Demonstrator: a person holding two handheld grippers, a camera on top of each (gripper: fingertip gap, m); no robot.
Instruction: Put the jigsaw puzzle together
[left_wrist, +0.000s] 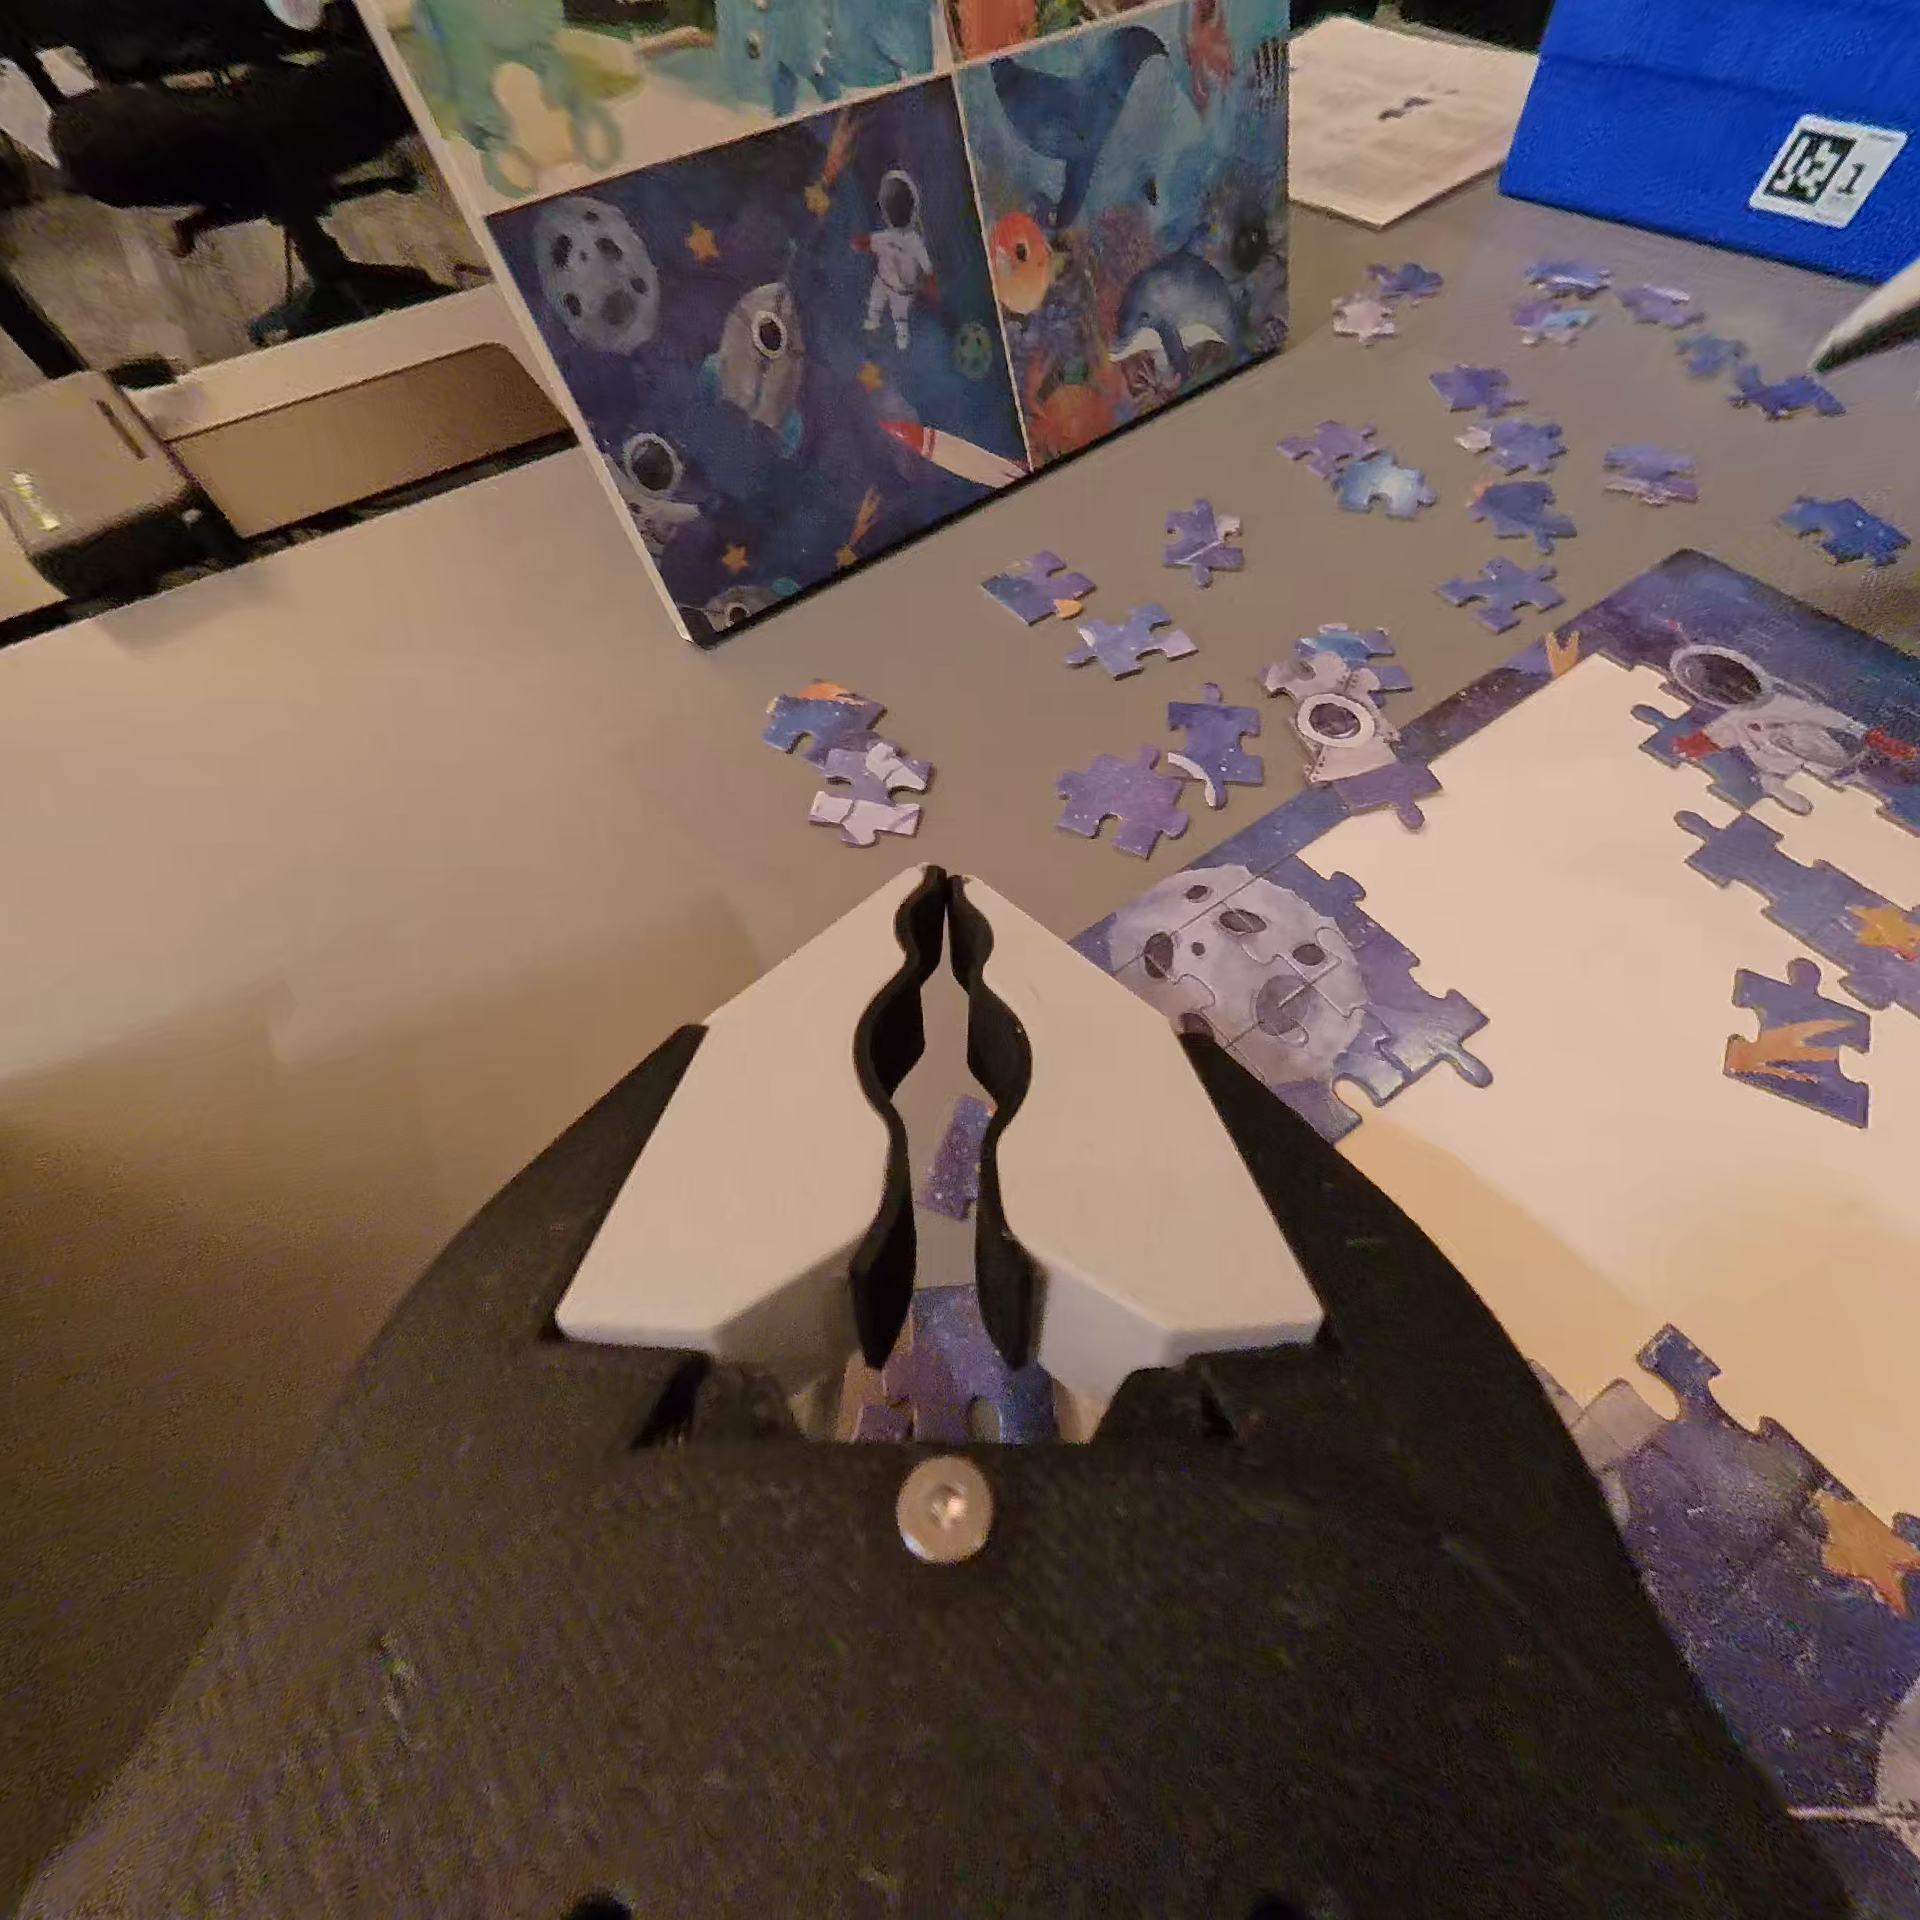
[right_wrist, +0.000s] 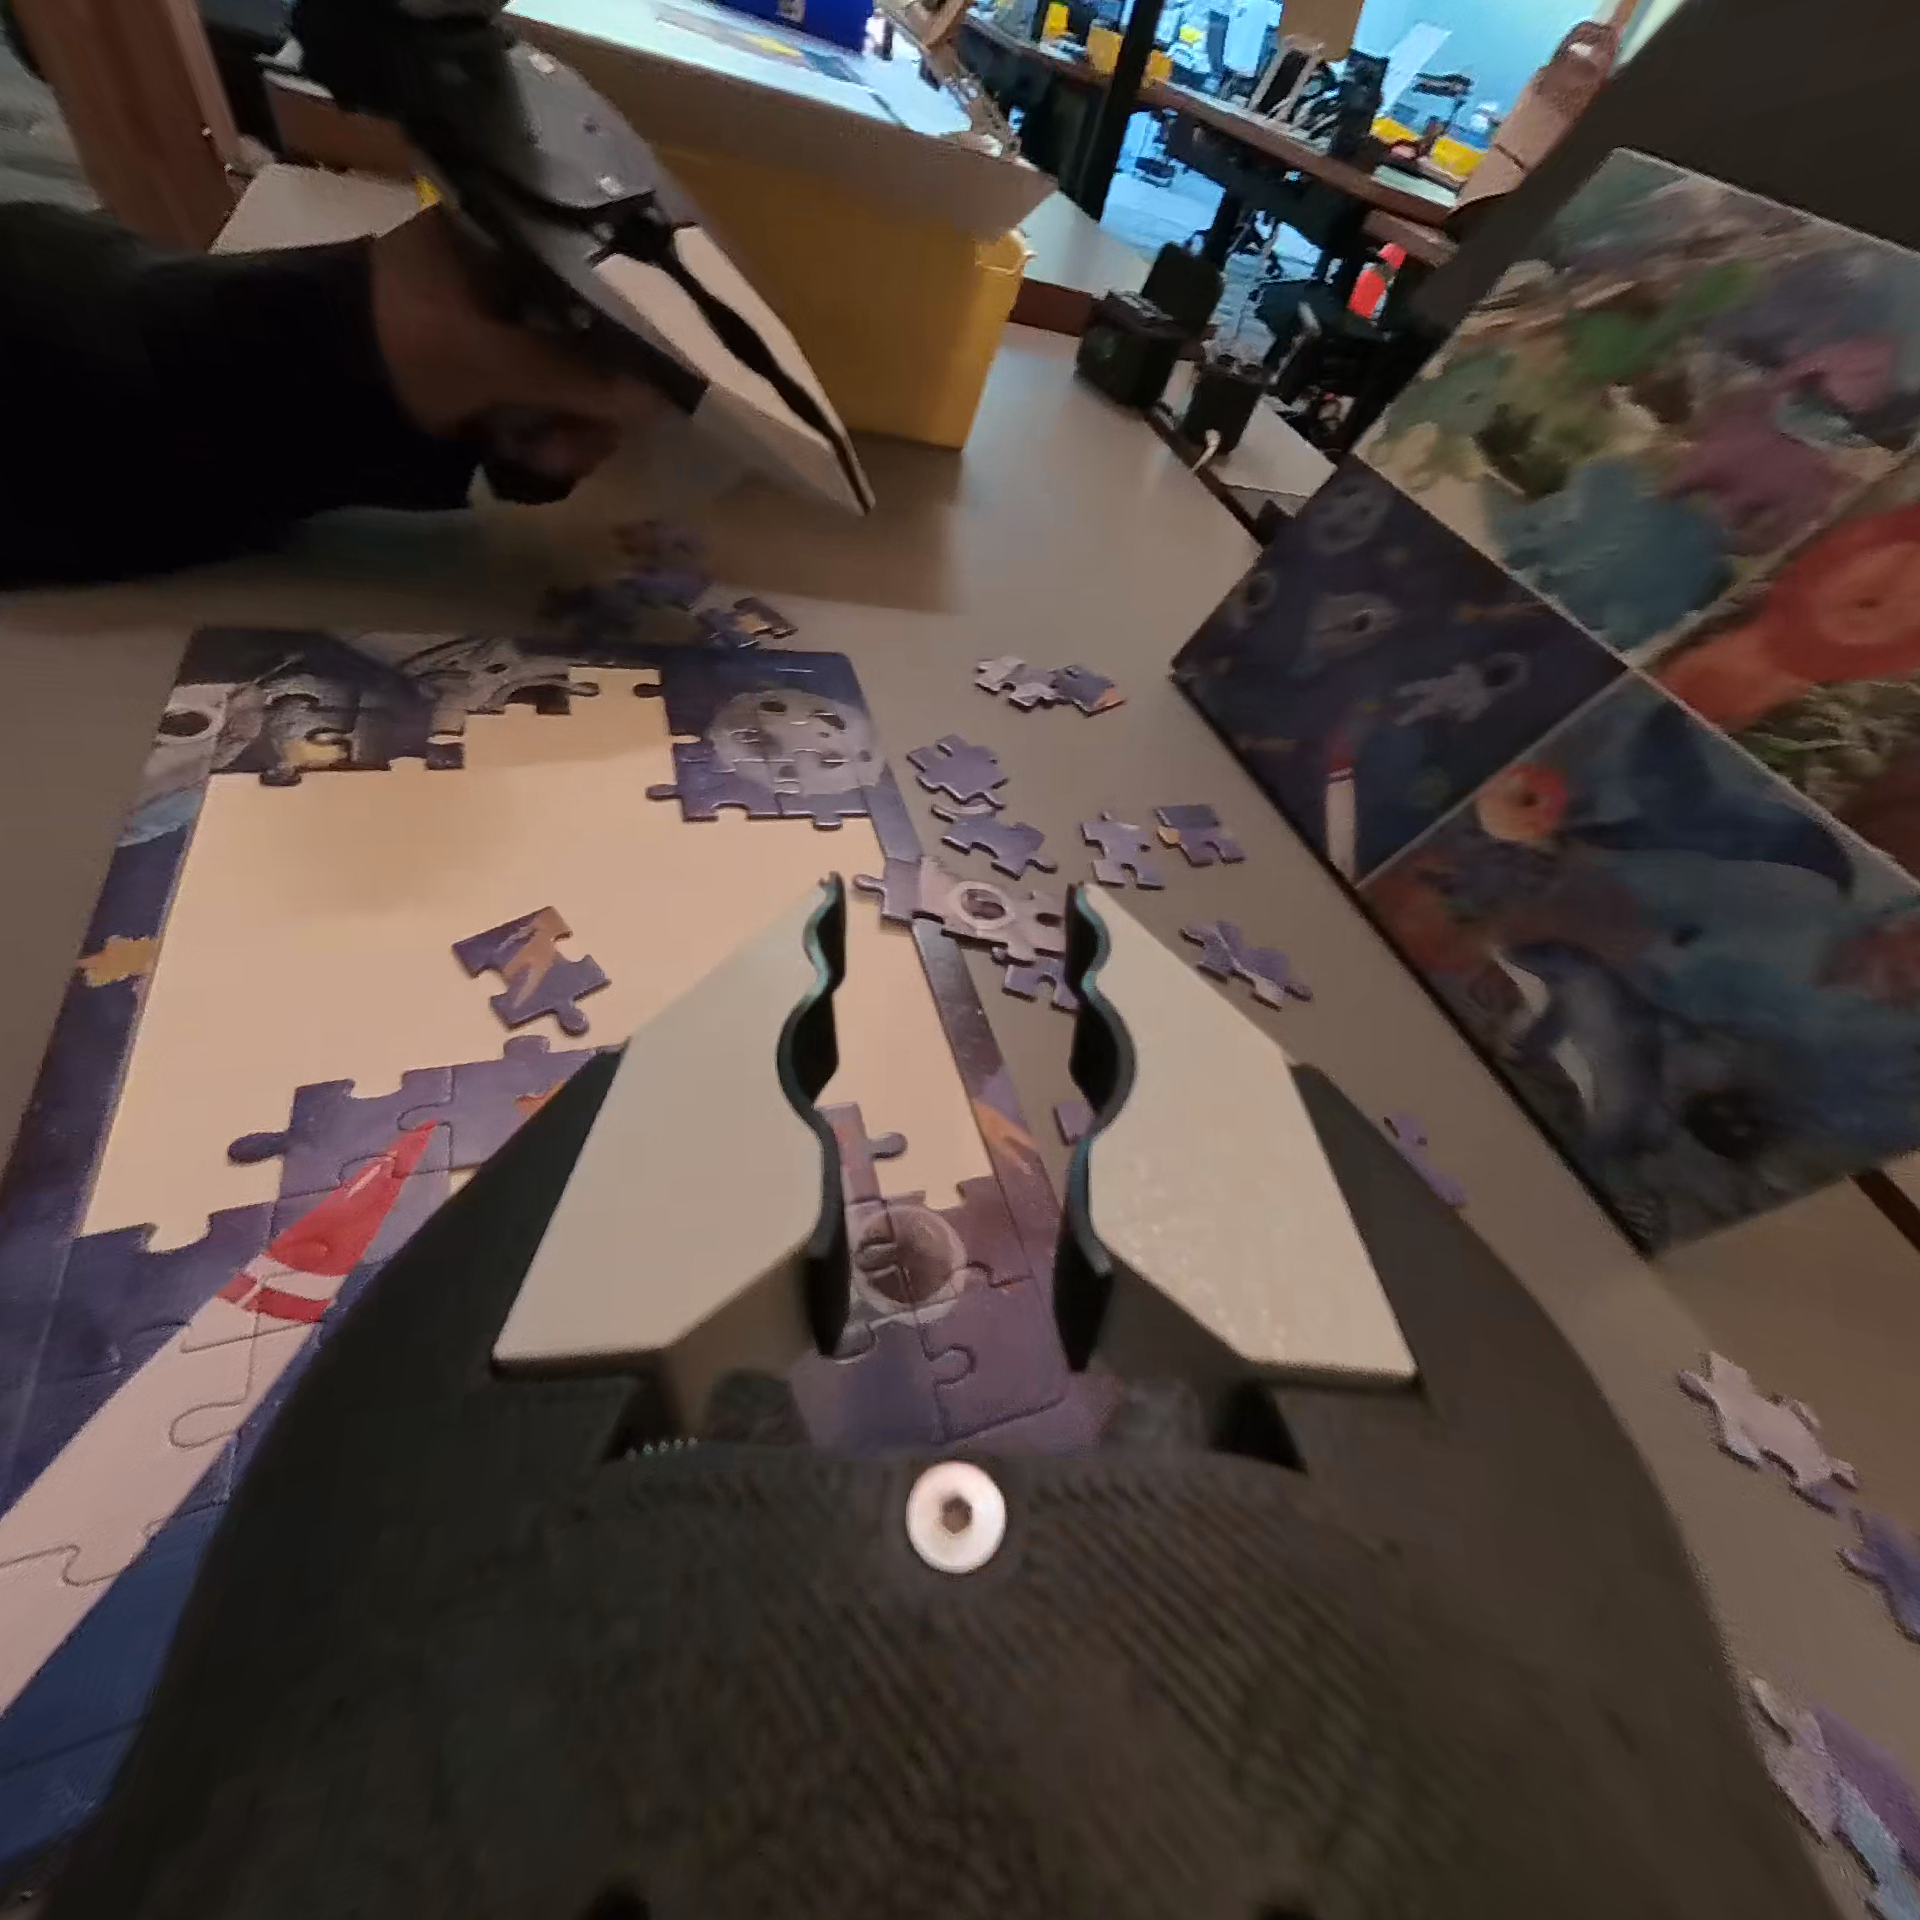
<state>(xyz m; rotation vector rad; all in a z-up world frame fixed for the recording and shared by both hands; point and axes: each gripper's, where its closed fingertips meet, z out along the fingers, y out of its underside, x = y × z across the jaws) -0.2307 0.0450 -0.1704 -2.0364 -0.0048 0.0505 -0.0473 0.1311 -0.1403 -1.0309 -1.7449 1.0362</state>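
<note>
Puzzle board (right_wrist: 312, 894) flat on the grey table (left_wrist: 416, 831), part-filled, loose pieces (left_wrist: 1122, 800) beside it | left gripper (left_wrist: 943, 883) tips pinched together on nothing, above table by moon corner (left_wrist: 1247, 956) | right gripper (right_wrist: 956, 904) fingers apart, over board's edge, porthole piece (right_wrist: 977, 909) just ahead | picture box (left_wrist: 883, 343) stands behind.

Half-built space puzzle (right_wrist: 436, 852) lies flat on table, loose pieces (left_wrist: 1122, 800) scattered beside it.
</note>
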